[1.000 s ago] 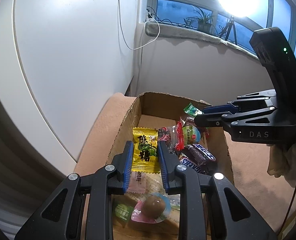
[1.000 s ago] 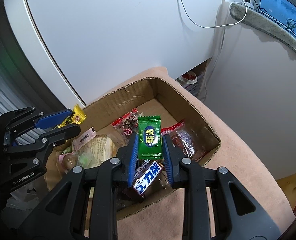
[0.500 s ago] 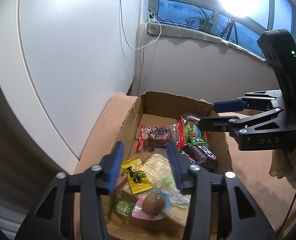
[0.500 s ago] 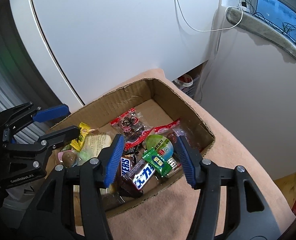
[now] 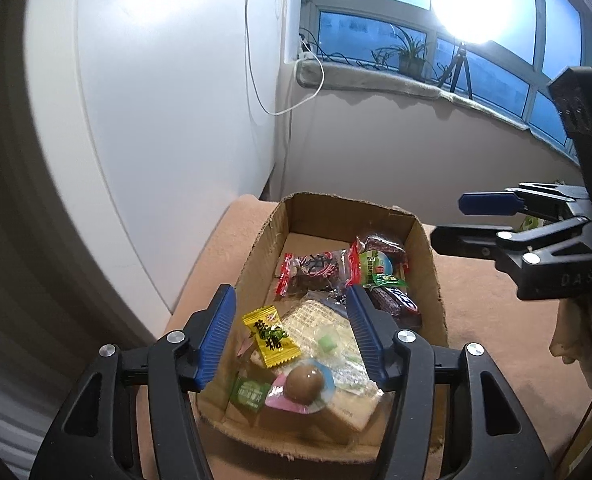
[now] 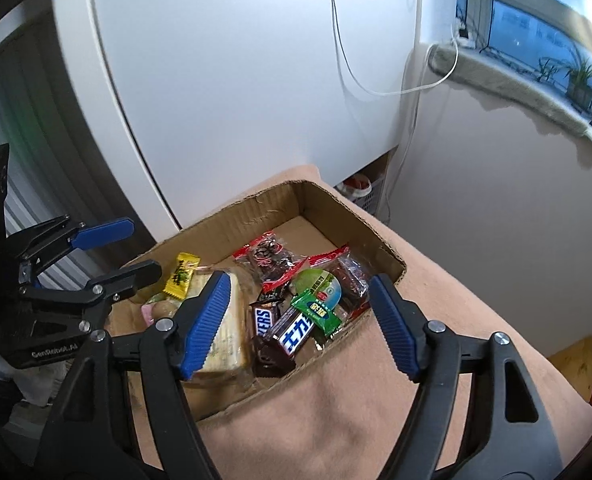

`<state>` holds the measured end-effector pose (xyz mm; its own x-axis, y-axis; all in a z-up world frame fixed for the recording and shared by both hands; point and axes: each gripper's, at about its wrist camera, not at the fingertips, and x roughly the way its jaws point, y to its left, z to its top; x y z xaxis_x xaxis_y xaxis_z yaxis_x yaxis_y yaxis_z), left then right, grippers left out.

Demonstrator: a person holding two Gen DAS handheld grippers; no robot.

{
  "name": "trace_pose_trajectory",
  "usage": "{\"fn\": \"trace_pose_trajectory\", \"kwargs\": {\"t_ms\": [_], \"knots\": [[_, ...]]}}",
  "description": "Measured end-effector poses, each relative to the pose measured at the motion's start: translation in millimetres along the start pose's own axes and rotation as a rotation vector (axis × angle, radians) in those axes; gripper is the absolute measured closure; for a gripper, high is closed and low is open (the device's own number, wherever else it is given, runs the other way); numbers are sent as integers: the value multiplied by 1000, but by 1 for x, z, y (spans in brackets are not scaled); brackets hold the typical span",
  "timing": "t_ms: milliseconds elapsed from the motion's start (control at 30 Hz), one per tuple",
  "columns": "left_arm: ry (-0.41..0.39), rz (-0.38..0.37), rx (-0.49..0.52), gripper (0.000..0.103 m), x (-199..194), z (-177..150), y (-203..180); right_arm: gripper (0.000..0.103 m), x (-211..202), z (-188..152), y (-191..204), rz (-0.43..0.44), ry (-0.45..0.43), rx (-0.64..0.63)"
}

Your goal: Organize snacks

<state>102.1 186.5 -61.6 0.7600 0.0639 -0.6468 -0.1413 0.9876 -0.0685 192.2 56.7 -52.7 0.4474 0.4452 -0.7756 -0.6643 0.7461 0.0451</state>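
Beneath the window [image 5: 375,32], only the left view shows a tripod [image 5: 461,68].

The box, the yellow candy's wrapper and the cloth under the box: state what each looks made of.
Box: brown corrugated cardboard, matte, with ragged torn rims. Yellow candy wrapper: probably thin glossy plastic film, printed, with crimped ends. Cloth: a soft, matte peach fabric, seemingly fleece or short pile; the exact weave cannot be told.

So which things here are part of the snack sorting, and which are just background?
Part of the job:
cardboard box
yellow candy
green packet
Snickers bars
red-edged packet
left gripper
right gripper

Just background:
white cable
potted plants
tripod
white basket
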Motion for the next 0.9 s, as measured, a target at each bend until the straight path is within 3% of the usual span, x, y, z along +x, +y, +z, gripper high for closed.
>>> {"fn": "trace_pose_trajectory", "kwargs": {"t_ms": [367, 500, 900], "knots": [[-81, 33, -24, 43, -51, -17, -7, 21, -58, -29, 24, -44, -112, -4], [-101, 60, -25, 36, -68, -25, -14, 9, -74, -41, 35, -58, -132, -10], [-122, 110, -61, 27, -101, -48, -27, 9, -108, -84, 53, -143, -182, 57]]}}
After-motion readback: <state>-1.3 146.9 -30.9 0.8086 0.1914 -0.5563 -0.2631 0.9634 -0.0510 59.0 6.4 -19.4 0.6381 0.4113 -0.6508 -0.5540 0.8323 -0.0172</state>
